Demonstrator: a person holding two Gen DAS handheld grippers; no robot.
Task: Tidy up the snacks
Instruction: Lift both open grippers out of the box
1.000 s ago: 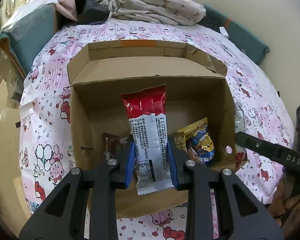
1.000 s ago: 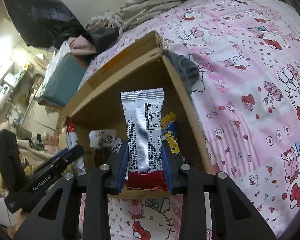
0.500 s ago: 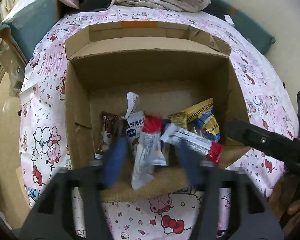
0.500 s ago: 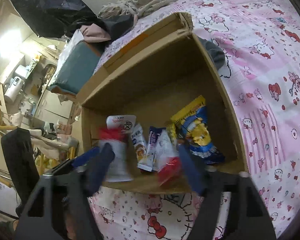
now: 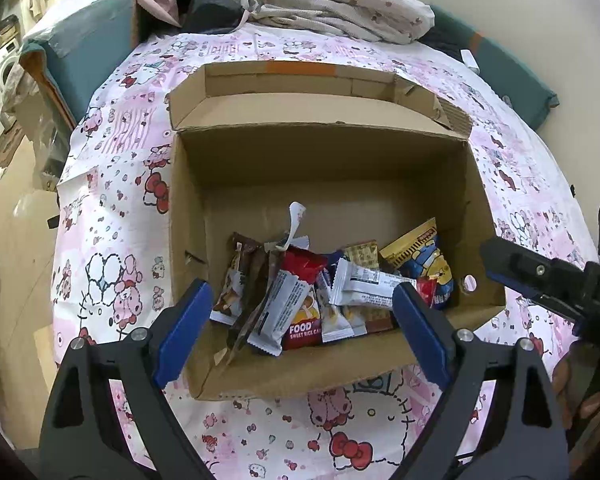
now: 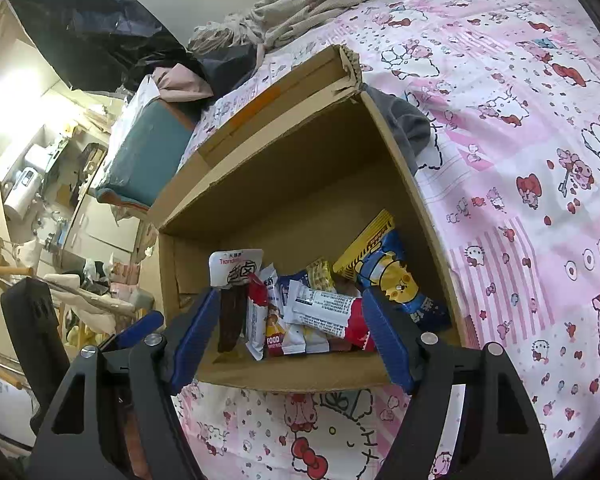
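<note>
Snack packets lie heaped in the cardboard box; one red packet reads "FOOD… SWEET RICE CAKE". The left gripper is opening, empty; the right gripper gapes empty.

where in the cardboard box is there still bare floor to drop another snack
The back half of the cardboard box is bare floor, between the far wall and the snack pile. The front strip along the near wall is crowded with overlapping packets, side to side.
</note>
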